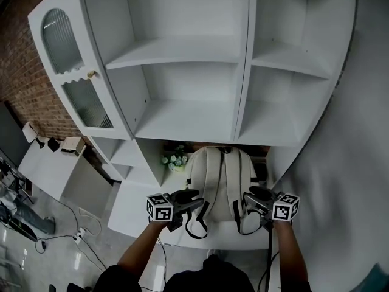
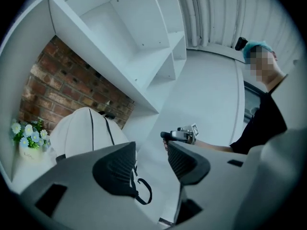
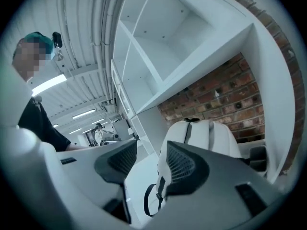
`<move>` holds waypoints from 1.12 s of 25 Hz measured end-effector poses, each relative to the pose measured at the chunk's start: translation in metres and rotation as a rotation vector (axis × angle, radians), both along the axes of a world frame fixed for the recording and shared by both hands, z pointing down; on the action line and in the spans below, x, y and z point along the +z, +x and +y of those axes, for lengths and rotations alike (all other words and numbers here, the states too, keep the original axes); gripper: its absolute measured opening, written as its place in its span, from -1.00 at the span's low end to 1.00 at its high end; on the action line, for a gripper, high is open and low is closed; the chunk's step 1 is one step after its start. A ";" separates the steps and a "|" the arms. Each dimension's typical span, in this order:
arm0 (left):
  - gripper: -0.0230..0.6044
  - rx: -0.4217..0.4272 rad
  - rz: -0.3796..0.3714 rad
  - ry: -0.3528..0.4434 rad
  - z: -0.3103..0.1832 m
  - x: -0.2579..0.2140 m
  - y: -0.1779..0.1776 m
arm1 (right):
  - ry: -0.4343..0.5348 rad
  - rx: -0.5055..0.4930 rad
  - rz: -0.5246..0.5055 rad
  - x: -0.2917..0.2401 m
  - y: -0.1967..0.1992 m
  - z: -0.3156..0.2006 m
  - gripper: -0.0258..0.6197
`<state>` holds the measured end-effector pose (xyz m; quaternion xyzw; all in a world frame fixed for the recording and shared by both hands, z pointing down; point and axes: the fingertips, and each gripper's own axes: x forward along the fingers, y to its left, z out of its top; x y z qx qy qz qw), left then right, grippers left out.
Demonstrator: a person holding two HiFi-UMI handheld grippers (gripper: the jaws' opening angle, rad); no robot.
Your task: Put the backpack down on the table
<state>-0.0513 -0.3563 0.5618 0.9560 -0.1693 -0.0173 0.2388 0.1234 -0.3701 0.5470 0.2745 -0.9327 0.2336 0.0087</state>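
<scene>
white shelving (image 1: 182,53) stands against a brick wall (image 1: 24,72). on the white table (image 1: 130,215) beneath it the backpack (image 1: 220,181) sits upright, straps towards the person, with a small pot of flowers (image 1: 175,160) just beside it. the left gripper (image 2: 151,146) and right gripper (image 3: 149,146) flank it, jaws apart and empty.

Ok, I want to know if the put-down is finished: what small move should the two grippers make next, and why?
Likely draw both grippers straight back, clear of the straps. The backpack already stands on the table by the brick wall. The left gripper and right gripper flank it with fingers apart and nothing between them.
</scene>
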 end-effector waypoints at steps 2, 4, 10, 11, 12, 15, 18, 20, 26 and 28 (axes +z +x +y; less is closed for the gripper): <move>-0.27 0.012 -0.008 0.012 0.017 -0.003 -0.001 | 0.013 -0.001 0.009 0.000 -0.008 0.018 -0.29; -0.27 0.018 -0.010 0.019 0.034 -0.007 -0.002 | 0.007 0.001 -0.004 0.004 -0.017 0.038 -0.29; -0.27 0.046 -0.016 0.060 0.080 -0.017 0.001 | -0.013 -0.028 -0.024 0.011 -0.046 0.100 -0.29; -0.27 0.056 -0.039 0.079 0.090 -0.016 0.003 | -0.011 -0.032 -0.025 0.010 -0.050 0.110 -0.29; -0.27 0.066 -0.059 0.094 0.101 -0.014 0.005 | -0.008 -0.031 -0.028 0.008 -0.052 0.121 -0.29; -0.27 0.088 -0.028 0.088 0.133 -0.014 0.010 | 0.003 -0.013 -0.045 0.000 -0.056 0.154 -0.29; -0.27 0.108 0.034 0.070 0.166 -0.023 0.013 | 0.035 -0.021 -0.031 -0.012 -0.064 0.189 -0.29; -0.27 0.121 0.053 0.056 0.185 -0.025 0.016 | 0.054 -0.031 -0.020 -0.018 -0.072 0.210 -0.29; -0.27 0.002 0.134 0.019 0.211 -0.048 0.023 | 0.102 -0.073 -0.012 -0.032 -0.098 0.248 -0.29; -0.27 -0.067 0.154 0.003 0.213 -0.060 0.024 | 0.124 -0.088 -0.017 -0.037 -0.105 0.257 -0.30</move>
